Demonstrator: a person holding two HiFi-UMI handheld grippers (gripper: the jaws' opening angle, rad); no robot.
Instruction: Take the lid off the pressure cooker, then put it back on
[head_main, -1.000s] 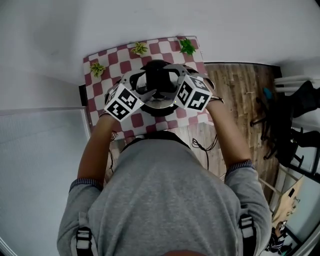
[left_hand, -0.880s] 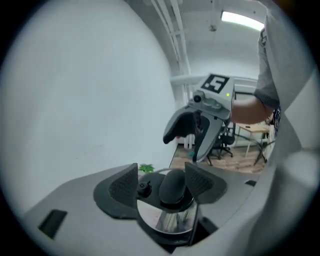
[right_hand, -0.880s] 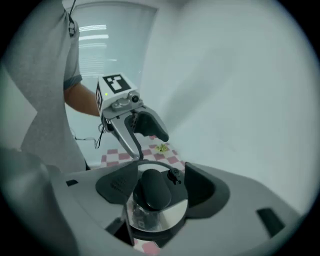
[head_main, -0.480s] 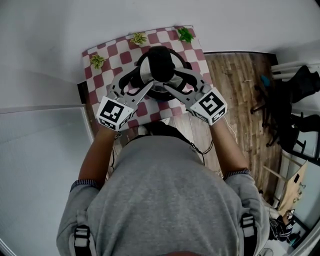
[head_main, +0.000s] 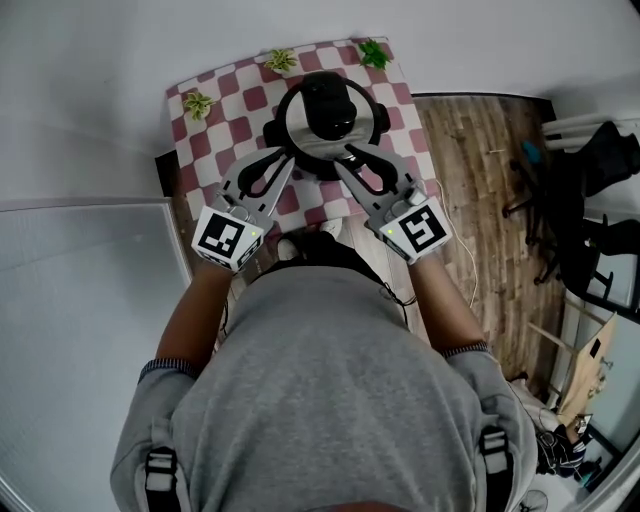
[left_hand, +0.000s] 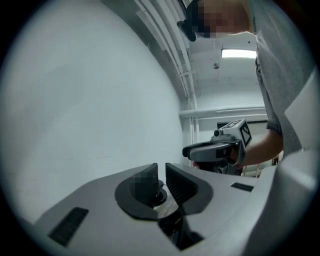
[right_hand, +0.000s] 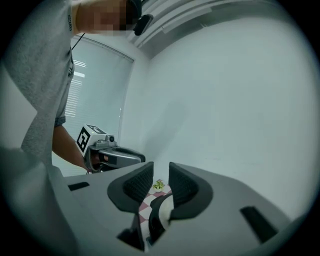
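Both have backed off the pressure cooker (head_main: 325, 125) since a second ago. Its lid (head_main: 297, 132) sits on it, mid tabletop (head_main: 215, 130), so the job looks basically done. Left gripper (head_main: 284, 157) and right gripper (head_main: 345, 156) have just been closing to a narrow slit, nothing between them.

Both arms reach forward and bend at the elbow, and the grey sleeves are pushed up above it. The bare left forearm (head_main: 192, 308) and right forearm (head_main: 440, 298) angle in toward each other, so the two grippers form a V with their tips close together but apart.

The left gripper (head_main: 283, 157) points about level, with its marker cube (head_main: 228, 238) nearest the body. Its jaws have just been closing and stand almost together, leaving a thin slit with nothing between the pads.

The right gripper (head_main: 346, 156) mirrors it, with its cube (head_main: 418, 228) tilted outward. Its jaws have also just been closing; their gap is slightly wider and grips nothing.
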